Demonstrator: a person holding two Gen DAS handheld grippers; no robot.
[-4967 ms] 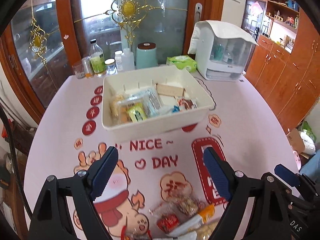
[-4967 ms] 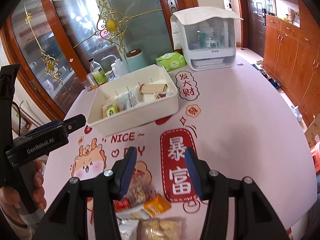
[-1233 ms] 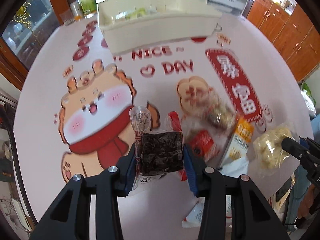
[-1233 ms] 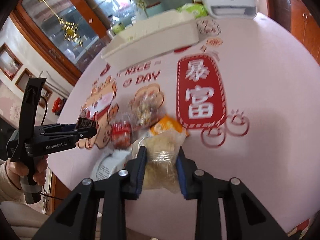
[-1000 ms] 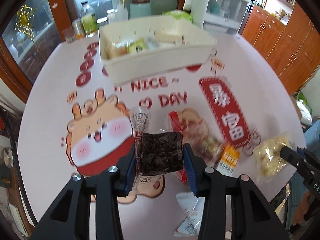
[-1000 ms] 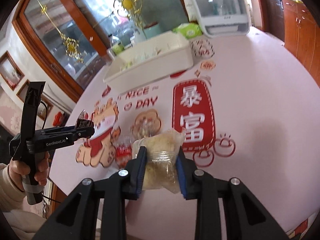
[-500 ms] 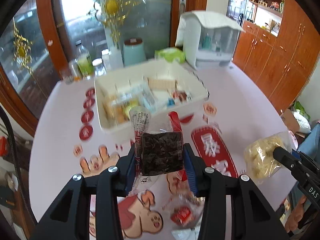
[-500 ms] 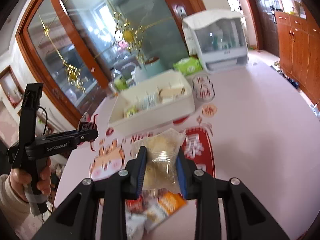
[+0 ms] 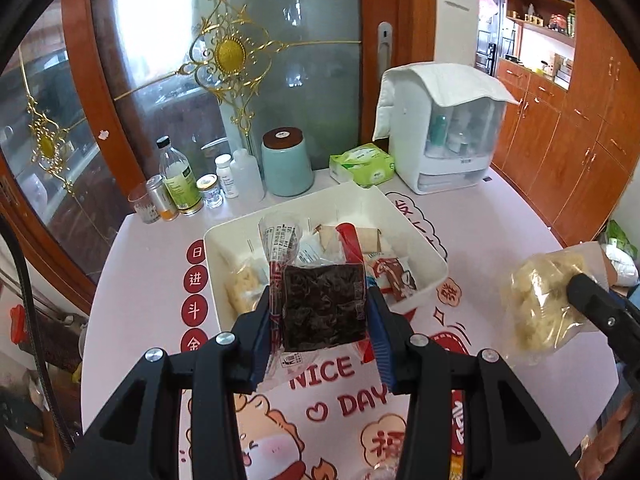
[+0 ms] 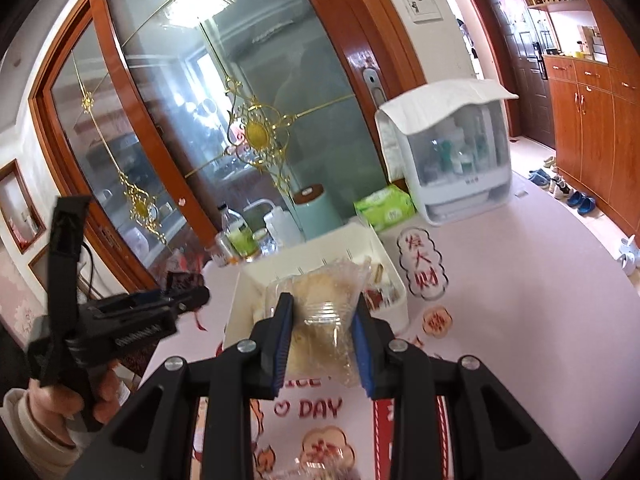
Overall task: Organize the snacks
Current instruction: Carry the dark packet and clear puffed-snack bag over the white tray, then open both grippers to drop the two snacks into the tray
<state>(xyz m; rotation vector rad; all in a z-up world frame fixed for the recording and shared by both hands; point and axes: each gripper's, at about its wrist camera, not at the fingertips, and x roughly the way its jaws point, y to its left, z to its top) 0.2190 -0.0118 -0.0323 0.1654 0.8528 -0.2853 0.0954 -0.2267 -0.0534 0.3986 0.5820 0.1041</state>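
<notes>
Now your left tool [image 9: 322, 330] grips dark square snack in clear wrapper [image 9: 324, 308]; right tool [image 10: 322, 340] clamps clear bag of pale yellow snacks [image 10: 324, 312]. Both held above pink bench [image 9: 500, 232], before white rectangular plastic bin [image 9: 420, 240].

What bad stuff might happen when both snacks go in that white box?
The white box already holds several packets, so the dark snack packet in the left tool might land on top or slip out. The crumbly yellow snack bag in the right tool could get crushed. Both tools may bump.
</notes>
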